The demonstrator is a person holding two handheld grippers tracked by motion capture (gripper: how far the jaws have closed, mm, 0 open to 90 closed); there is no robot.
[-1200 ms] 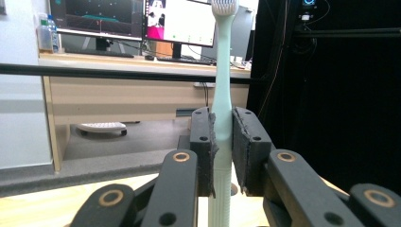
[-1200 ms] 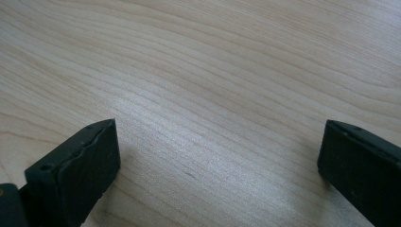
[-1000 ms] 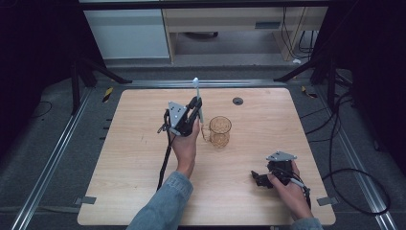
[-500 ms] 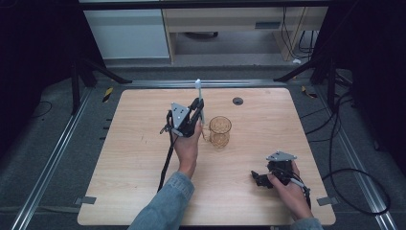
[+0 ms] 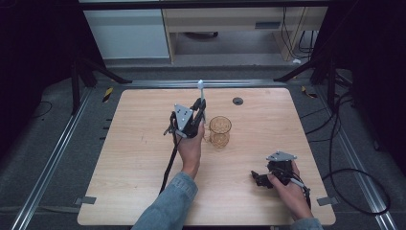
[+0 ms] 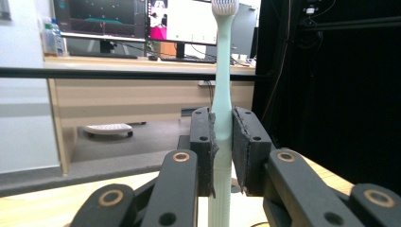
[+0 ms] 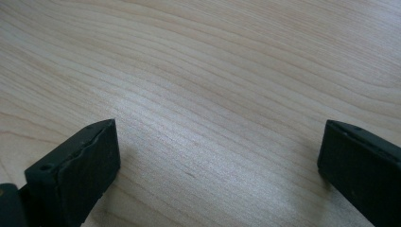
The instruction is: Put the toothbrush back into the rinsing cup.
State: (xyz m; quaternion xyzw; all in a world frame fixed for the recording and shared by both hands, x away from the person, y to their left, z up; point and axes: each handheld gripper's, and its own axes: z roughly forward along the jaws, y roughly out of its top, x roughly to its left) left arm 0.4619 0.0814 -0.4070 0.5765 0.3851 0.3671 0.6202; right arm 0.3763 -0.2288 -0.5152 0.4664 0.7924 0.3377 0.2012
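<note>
My left gripper (image 5: 198, 112) is raised above the middle of the wooden table (image 5: 134, 163), shut on a pale mint toothbrush (image 5: 201, 92). The brush stands upright with its white bristle head on top. In the left gripper view both pads (image 6: 204, 142) press on the toothbrush handle (image 6: 222, 94), and my left gripper (image 6: 222, 142) points level toward the room. An amber glass cup (image 5: 220, 131) stands upright just right of that hand. My right gripper (image 5: 259, 178) rests low at the table's front right. In the right gripper view it (image 7: 217, 161) is wide open over bare wood.
A small black round grommet (image 5: 238, 100) sits near the table's far edge. Metal rails run along the left (image 5: 52, 158) and right sides, and cables (image 5: 354, 172) lie on the floor at the right. A desk with monitors (image 6: 142, 19) stands beyond the table.
The left gripper with the toothbrush has drifted slightly to the right, toward the cup. The right hand has stayed still.
</note>
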